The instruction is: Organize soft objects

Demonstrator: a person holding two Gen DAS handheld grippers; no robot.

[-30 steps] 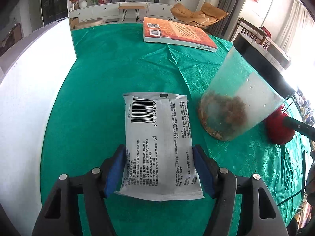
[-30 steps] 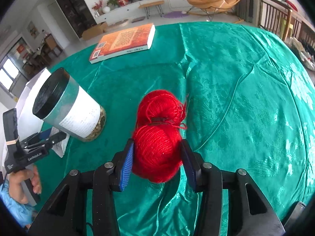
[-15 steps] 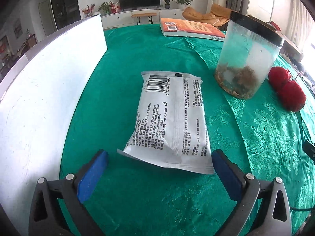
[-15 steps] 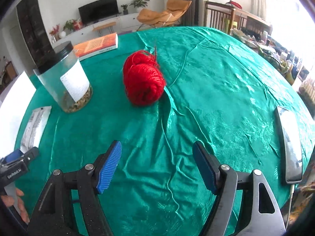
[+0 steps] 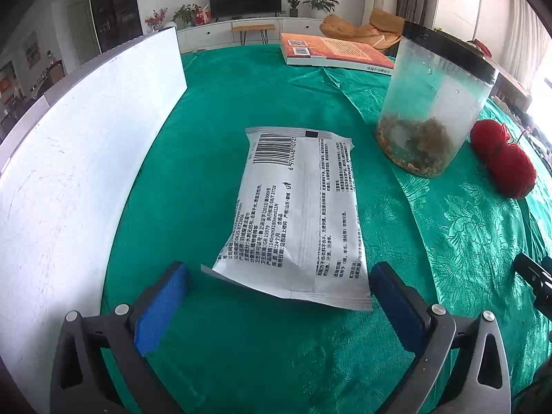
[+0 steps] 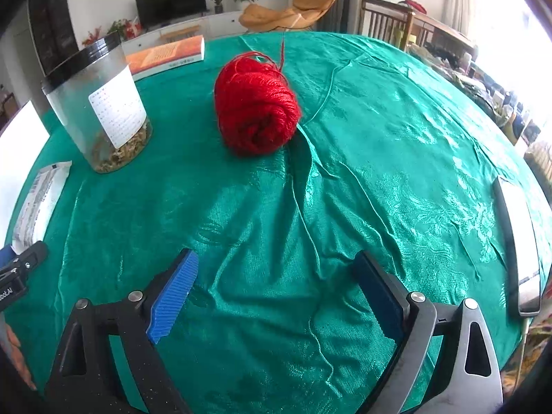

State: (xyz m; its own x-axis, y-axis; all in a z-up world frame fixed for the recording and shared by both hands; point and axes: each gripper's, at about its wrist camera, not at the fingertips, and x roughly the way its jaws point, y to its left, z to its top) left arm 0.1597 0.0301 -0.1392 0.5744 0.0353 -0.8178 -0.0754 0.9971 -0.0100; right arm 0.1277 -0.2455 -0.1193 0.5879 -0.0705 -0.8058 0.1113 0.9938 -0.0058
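A white soft packet (image 5: 300, 210) with a barcode lies flat on the green tablecloth (image 5: 207, 172). My left gripper (image 5: 279, 296) is open and empty, its blue pads either side of the packet's near edge, just short of it. A red yarn ball (image 6: 255, 107) rests on the cloth; it also shows in the left wrist view (image 5: 503, 162). My right gripper (image 6: 276, 289) is open and empty, well back from the yarn. The packet's end shows at the left of the right wrist view (image 6: 41, 200).
A clear jar with a black lid (image 5: 431, 103) stands between packet and yarn, also in the right wrist view (image 6: 103, 103). A white board (image 5: 69, 172) stands at the left. An orange book (image 5: 331, 51) lies at the back. A phone (image 6: 517, 241) lies at the right edge.
Both grippers opened and let go, the left of the packet and the right of the yarn. Both then pulled back toward me.
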